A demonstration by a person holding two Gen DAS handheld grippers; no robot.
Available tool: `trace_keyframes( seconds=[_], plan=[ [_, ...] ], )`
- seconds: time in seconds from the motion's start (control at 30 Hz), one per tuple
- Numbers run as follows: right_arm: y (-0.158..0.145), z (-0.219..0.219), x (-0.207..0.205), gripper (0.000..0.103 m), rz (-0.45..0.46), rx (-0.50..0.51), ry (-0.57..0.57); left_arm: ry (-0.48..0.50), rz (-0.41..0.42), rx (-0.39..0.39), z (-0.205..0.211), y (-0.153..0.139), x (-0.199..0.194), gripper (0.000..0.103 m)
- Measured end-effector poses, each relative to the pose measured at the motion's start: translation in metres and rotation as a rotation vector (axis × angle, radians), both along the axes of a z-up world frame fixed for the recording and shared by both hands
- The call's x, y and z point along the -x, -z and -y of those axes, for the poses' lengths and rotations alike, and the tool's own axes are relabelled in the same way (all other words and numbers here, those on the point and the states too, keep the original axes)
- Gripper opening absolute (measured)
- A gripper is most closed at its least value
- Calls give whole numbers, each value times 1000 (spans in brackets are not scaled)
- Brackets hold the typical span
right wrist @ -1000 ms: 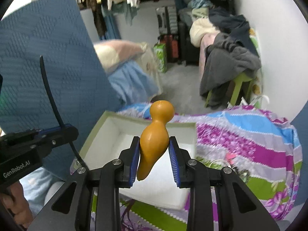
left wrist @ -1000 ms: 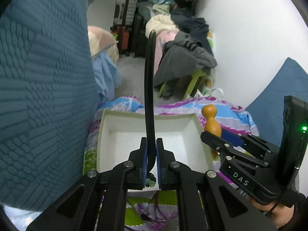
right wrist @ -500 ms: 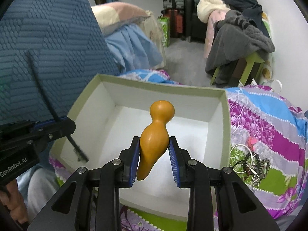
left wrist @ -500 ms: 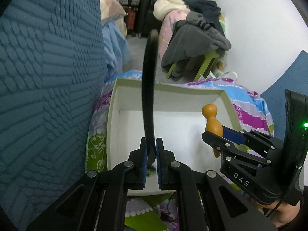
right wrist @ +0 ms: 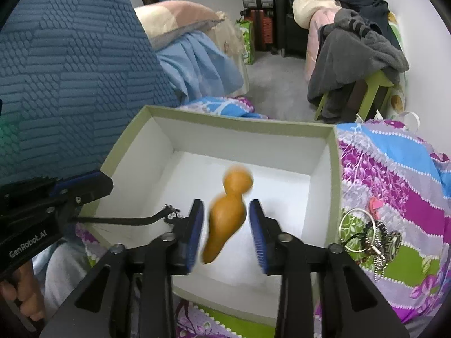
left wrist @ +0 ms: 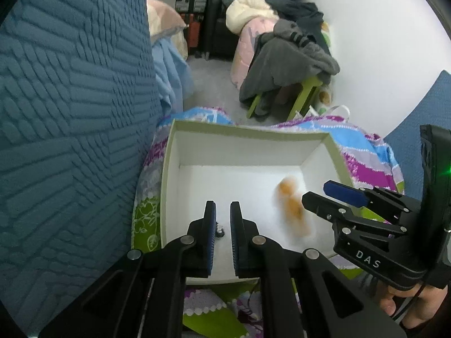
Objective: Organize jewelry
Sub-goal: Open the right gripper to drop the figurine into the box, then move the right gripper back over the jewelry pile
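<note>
Right fingers parted, orange gourd loose between.

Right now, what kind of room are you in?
Probably a bedroom, and a messy one. There's a pillow on blue bedding, a pile of clothes heaped on a green stool, and suitcases by the far wall.

— What can't you make out from my right tongs?

— The orange gourd-shaped wooden piece is smeared by blur over the white open cardboard box; whether my pads touch it, I can't tell.

— And the thin black curved hairband?

— My left tongs hide one end. The tangled metal jewellery pile near the box's right wall is too small to sort out.
</note>
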State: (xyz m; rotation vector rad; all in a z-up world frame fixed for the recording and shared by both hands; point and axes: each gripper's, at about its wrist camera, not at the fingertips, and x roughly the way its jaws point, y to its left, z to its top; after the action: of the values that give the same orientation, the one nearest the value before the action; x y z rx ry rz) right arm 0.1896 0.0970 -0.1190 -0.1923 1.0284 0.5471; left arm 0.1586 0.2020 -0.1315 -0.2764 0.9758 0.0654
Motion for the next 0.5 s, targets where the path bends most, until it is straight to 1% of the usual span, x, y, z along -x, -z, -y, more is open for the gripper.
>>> trace_keyframes(
  seconds=[0.03, 0.07, 0.13, 0.17, 0.2, 0.27, 0.5],
  plan=[
    [-5, 2, 1, 40, 7, -6, -2, -4, 6, 1, 1, -4, 2, 10],
    [-11, 3, 2, 42, 16, -9, -4, -7, 17, -2, 2, -9, 3, 14],
    [-21, 6, 3, 46, 31, -15, -8, -13, 41, -19, 6, -21, 8, 30],
    [-29, 8, 5, 47, 45, -23, -10, -30, 48, -33, 8, -28, 11, 50],
    [-37, 11, 8, 49, 60, -32, -11, -44, 60, -46, 10, -35, 14, 62],
    [-52, 16, 12, 55, 89, -48, -14, -53, 86, -61, 15, -48, 20, 63],
    [-103, 34, 27, 58, 187, -97, -14, -64, 132, -107, 37, -95, 35, 63]
  ],
)
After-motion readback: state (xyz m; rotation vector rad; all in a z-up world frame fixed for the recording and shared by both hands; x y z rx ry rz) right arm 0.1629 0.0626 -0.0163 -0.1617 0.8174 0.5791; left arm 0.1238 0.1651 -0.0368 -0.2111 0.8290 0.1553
